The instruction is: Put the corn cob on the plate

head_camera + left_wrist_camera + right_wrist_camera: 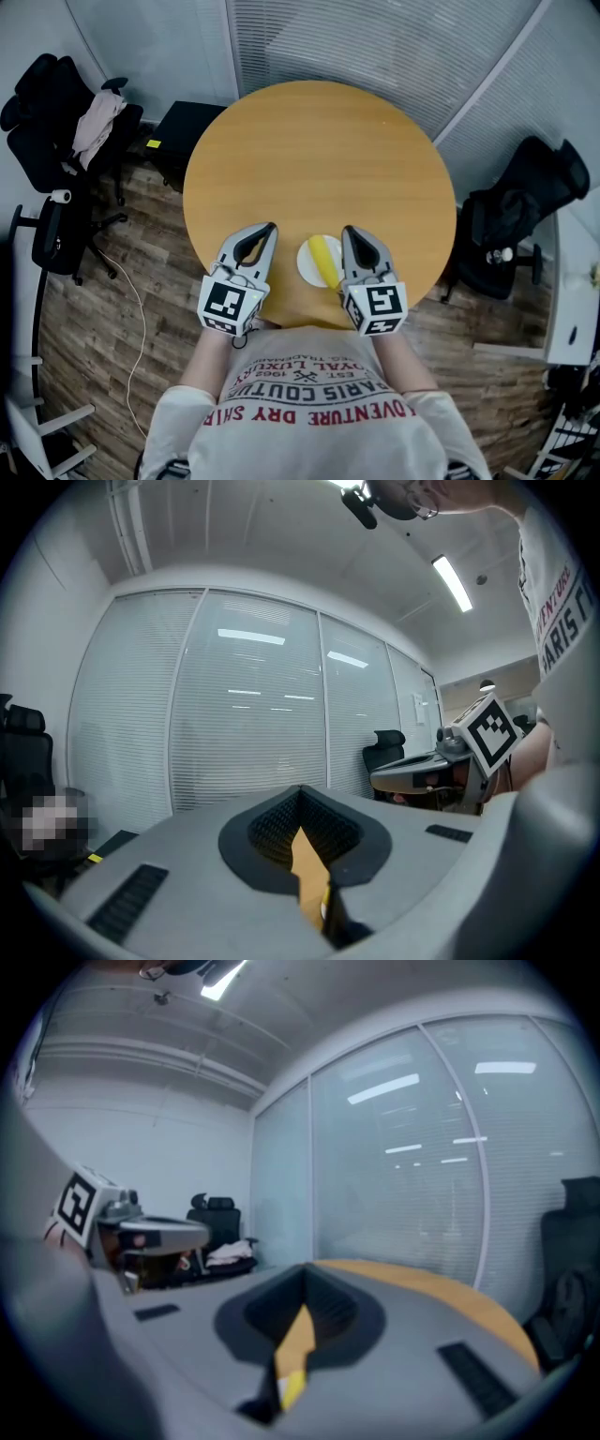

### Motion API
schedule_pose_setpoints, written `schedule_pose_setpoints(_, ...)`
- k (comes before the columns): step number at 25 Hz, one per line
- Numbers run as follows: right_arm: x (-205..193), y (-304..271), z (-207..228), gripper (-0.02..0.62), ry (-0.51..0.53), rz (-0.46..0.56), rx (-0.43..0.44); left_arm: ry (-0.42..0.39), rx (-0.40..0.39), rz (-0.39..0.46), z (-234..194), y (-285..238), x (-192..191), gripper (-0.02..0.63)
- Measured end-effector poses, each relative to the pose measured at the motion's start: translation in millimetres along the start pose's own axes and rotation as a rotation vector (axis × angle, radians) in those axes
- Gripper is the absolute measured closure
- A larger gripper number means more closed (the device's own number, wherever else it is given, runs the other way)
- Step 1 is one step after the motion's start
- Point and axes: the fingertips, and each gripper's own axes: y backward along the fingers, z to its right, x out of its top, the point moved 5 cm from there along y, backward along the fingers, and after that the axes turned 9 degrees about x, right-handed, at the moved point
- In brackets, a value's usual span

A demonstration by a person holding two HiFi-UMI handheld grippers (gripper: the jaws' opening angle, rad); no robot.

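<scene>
A yellow corn cob (326, 260) lies across a small white plate (306, 266) near the front edge of the round wooden table (319, 150). My left gripper (269, 228) hovers just left of the plate, its jaws shut and empty. My right gripper (348, 231) is just right of the plate, close beside the cob, also shut with nothing in it. In the left gripper view the closed jaws (300, 791) fill the lower frame, with a strip of table showing through the gap. The right gripper view shows its own jaws (305, 1271) closed the same way.
Black office chairs stand at the left (47, 112) and right (525, 206) of the table. A black box (183, 131) sits on the wooden floor behind the table's left side. Glass walls with blinds (375, 37) close off the far side.
</scene>
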Motion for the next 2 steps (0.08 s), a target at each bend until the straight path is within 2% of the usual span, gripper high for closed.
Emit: schedule_pose_setpoints(2,-0.9,-1.5,0.5,0.568,-0.003,-0.003,-0.002,-0.001,-0.002,-0.001,-0.1,-0.5,-0.7,0.574)
